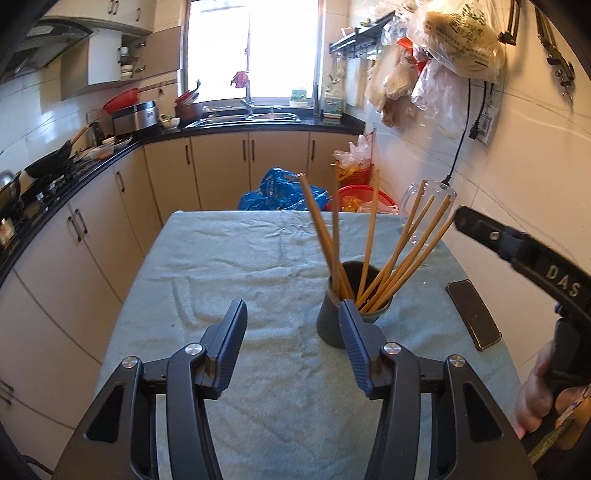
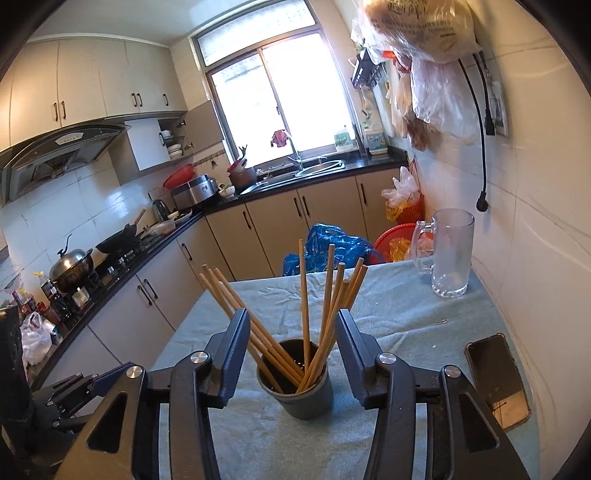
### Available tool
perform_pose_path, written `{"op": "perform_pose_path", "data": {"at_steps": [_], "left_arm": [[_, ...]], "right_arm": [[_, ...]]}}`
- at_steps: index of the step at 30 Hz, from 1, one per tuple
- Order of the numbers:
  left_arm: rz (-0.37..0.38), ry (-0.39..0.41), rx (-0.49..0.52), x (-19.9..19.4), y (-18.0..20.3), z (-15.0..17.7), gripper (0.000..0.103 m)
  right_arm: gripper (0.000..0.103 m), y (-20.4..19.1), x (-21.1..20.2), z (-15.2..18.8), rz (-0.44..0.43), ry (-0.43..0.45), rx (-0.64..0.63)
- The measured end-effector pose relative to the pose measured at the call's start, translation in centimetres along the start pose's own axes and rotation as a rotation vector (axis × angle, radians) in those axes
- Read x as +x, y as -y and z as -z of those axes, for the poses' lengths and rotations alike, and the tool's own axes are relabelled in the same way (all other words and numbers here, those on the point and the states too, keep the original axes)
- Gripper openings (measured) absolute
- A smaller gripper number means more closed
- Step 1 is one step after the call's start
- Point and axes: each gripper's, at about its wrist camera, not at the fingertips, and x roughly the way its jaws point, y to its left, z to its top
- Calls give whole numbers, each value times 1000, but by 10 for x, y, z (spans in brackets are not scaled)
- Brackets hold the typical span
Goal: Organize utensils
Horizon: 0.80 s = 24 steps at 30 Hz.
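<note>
The chopsticks (image 2: 310,325) stood fanned in the dark holder (image 2: 299,384) on the towel-covered worktop (image 1: 229,258), and the likeliest slip was a finger catching a leaning stick and tipping the light holder toward the phone (image 2: 496,380). The right claw (image 2: 291,354) pointed down at the holder, jaws parted and gripping nothing. The left claw (image 1: 293,343) hung just left of it, equally open and empty.

White raised letters "DAS" stood on the black arm of the right gripper (image 1: 480,230). Green print on the hanging plastic bag (image 1: 461,33) was too blurred to read.
</note>
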Motion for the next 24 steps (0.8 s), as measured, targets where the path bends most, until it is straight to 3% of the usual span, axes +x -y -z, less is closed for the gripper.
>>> {"op": "perform_pose_path", "data": {"at_steps": [6, 13, 19, 24], "left_arm": [[-23, 11, -35, -28, -12, 19, 57], [-81, 68, -52, -71, -23, 48, 71], [-127, 77, -88, -92, -29, 77, 74], [-129, 87, -111, -104, -31, 102, 75]], "right_arm": [[56, -6, -28, 9, -4, 4, -11], [62, -3, -67, 35, 13, -5, -7], [64, 9, -98, 68, 29, -30, 32], [65, 3, -117, 101, 79, -103, -26]]}}
